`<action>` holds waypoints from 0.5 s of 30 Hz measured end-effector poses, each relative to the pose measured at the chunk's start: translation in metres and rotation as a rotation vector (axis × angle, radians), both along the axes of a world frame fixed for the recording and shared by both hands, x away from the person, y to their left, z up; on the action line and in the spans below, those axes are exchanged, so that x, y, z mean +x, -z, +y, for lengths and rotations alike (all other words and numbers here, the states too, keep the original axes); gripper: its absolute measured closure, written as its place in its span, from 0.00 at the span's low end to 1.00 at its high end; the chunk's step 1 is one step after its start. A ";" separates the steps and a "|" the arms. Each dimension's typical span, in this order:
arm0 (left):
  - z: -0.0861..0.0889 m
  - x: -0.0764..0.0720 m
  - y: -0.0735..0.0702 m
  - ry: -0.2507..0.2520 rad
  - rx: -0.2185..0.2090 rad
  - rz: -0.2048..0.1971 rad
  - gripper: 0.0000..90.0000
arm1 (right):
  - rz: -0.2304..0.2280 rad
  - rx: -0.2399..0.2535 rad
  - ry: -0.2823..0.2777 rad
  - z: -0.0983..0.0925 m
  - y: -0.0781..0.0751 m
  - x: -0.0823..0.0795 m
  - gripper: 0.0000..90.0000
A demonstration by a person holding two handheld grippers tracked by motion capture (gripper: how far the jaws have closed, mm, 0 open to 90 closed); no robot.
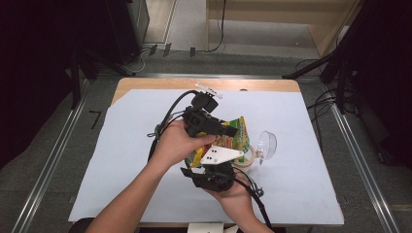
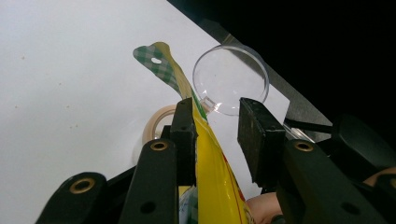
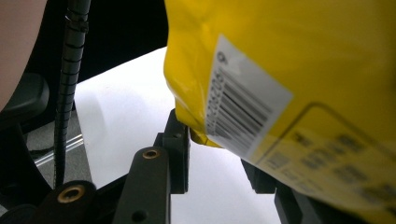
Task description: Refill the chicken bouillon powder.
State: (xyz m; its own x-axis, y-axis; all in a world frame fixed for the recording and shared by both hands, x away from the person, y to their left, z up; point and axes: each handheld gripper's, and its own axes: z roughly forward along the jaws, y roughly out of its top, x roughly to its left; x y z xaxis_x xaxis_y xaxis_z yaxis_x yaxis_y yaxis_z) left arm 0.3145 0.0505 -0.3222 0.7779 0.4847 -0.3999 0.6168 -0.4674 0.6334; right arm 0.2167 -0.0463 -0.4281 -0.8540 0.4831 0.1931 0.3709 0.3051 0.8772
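**Holding a yellow snack bag between two grippers**

Raised over the middle of the white table sheet (image 1: 126, 160), the yellow snack bag (image 1: 232, 137) is held from both ends. The left gripper (image 2: 215, 126) is partly open, one pad touching the bag's edge. Whether the right gripper (image 3: 215, 163) clamps the bag cannot be told. A clear lid (image 2: 231, 79) and tape roll (image 2: 158, 122) are seen just right.

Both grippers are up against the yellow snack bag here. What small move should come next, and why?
Probably close the left gripper on the yellow bag. In the left gripper view the bag's top edge lies against one jaw, with a clear gap to the other, so it isn't pinched yet. The right gripper has the bag's lower corner between its jaws, but whether they press on it is hidden.
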 end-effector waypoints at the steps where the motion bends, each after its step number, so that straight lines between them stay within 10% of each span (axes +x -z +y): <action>1: 0.000 0.000 0.000 0.000 0.000 0.000 0.76 | -0.001 -0.001 0.000 0.000 0.000 0.000 0.75; 15: 0.000 -0.001 -0.001 0.005 -0.005 -0.001 0.76 | -0.005 -0.002 0.002 0.000 0.000 0.000 0.75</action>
